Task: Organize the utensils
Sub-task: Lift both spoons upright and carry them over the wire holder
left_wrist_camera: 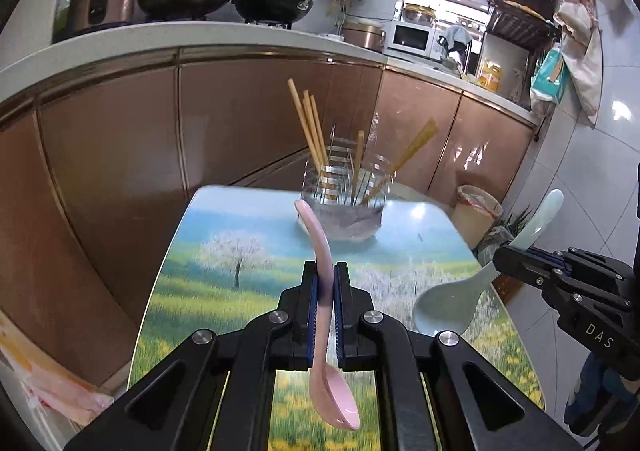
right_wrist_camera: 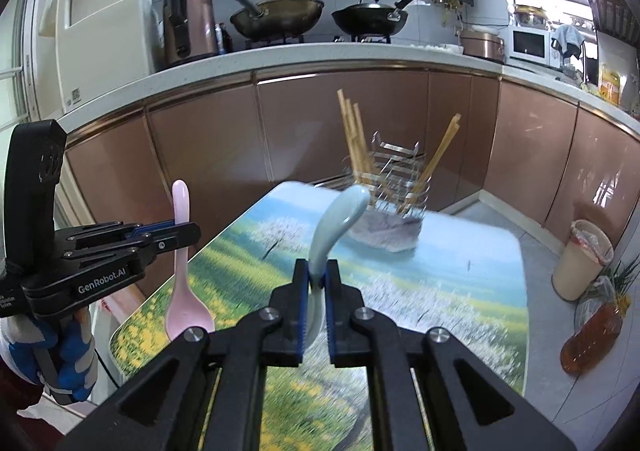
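Your left gripper (left_wrist_camera: 325, 275) has its fingers clamped on the pink spoon (left_wrist_camera: 326, 331), bowl hanging down above the surface (left_wrist_camera: 240, 251). Your right gripper (right_wrist_camera: 317, 273) pinches the pale blue spoon (right_wrist_camera: 334, 227) likewise. The wire holder (right_wrist_camera: 390, 187) with chopsticks (right_wrist_camera: 354, 139), somewhat blurred, seems to stand at the far edge.

Two black hand-held grippers

Left gripper (right_wrist_camera: 182, 233) reads "GenRobot.AI"; right gripper (left_wrist_camera: 505, 255) reads "DAS"; blue pads (left_wrist_camera: 314, 315), silver screws, blue-white gloves.
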Demonstrator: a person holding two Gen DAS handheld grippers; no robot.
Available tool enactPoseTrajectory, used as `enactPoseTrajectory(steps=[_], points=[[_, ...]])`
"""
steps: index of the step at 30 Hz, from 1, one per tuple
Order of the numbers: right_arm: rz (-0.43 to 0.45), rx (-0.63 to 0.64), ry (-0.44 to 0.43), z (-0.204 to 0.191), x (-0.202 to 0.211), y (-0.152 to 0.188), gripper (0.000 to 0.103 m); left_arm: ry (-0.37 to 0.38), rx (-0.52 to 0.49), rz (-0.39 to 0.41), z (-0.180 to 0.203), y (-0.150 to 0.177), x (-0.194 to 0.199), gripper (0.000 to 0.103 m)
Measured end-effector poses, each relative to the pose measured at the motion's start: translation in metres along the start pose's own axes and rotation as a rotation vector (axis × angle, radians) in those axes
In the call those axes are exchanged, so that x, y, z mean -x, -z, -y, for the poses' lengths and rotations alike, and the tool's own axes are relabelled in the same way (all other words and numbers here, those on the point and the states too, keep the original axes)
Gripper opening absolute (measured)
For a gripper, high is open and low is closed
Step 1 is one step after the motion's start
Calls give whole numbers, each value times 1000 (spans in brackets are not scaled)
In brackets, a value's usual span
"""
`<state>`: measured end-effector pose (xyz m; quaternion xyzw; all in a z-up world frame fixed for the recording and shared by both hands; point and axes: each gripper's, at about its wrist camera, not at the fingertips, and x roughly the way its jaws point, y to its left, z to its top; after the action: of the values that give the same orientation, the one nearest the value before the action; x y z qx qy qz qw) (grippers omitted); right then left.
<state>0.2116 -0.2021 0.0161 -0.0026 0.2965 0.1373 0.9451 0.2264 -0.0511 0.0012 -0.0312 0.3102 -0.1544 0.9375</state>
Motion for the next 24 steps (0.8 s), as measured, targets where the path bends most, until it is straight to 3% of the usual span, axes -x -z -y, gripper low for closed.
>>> enactPoseTrajectory(steps=[5,16,24], points=[[40,3,46,26,-23,-44,7,26,-10,32,2,-49,-29,7],[138,36,146,68,-94,-132,7,9,-9,222,-1,-163,-91,7],[136,38,190,87,-143,-142,7,29,31,228,4,-186,-154,7]])
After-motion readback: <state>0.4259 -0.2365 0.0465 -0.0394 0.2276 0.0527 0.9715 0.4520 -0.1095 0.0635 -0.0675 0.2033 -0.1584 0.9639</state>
